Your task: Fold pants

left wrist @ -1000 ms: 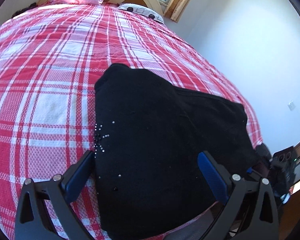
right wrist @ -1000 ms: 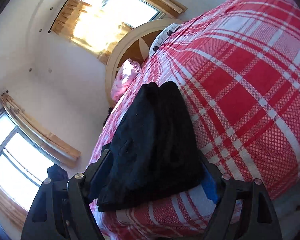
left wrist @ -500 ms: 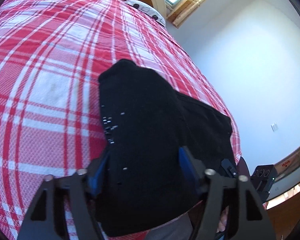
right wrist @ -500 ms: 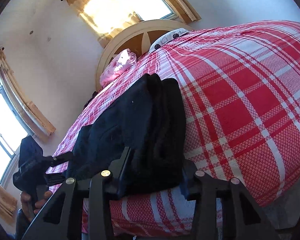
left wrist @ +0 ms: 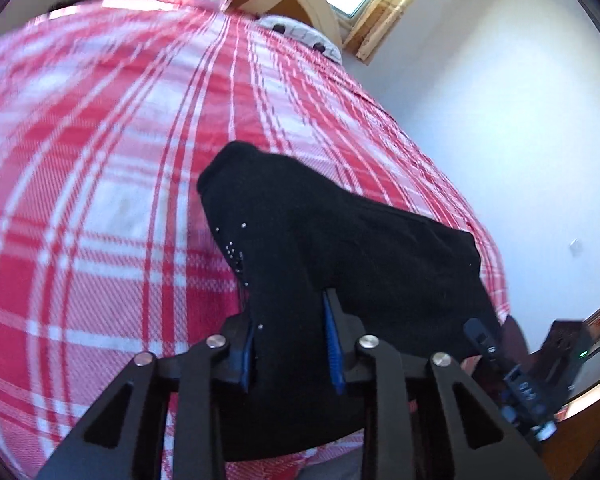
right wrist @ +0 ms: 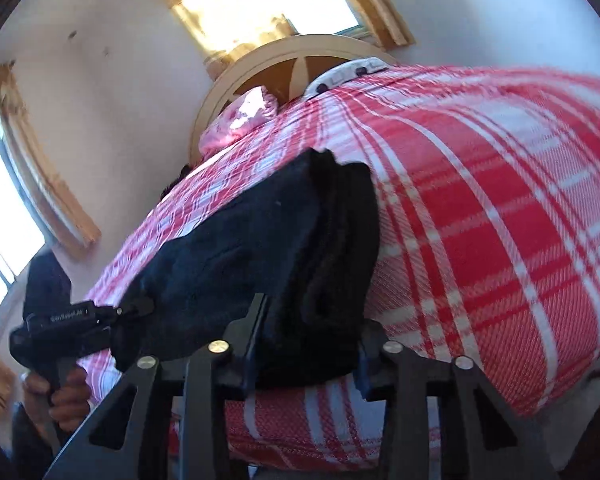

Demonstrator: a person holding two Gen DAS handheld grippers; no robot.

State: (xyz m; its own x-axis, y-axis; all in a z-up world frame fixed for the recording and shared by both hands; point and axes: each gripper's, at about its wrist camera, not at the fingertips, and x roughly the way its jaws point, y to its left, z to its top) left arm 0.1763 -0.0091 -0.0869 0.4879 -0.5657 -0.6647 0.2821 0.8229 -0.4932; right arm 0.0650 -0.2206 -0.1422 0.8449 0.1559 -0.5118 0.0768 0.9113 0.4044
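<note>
Already both the left tongs [left wrist: 290,354] and right tongs [right wrist: 306,354] are closing on the near edge of the black pants [left wrist: 340,248] on the bed [left wrist: 100,200], so an uneven bite could slip a layer and skew the fold

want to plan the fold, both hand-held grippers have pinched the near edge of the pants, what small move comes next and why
Probably lift the edge and carry it toward the far end: left hand-held gripper and right hand-held gripper are closing on the pants.
</note>
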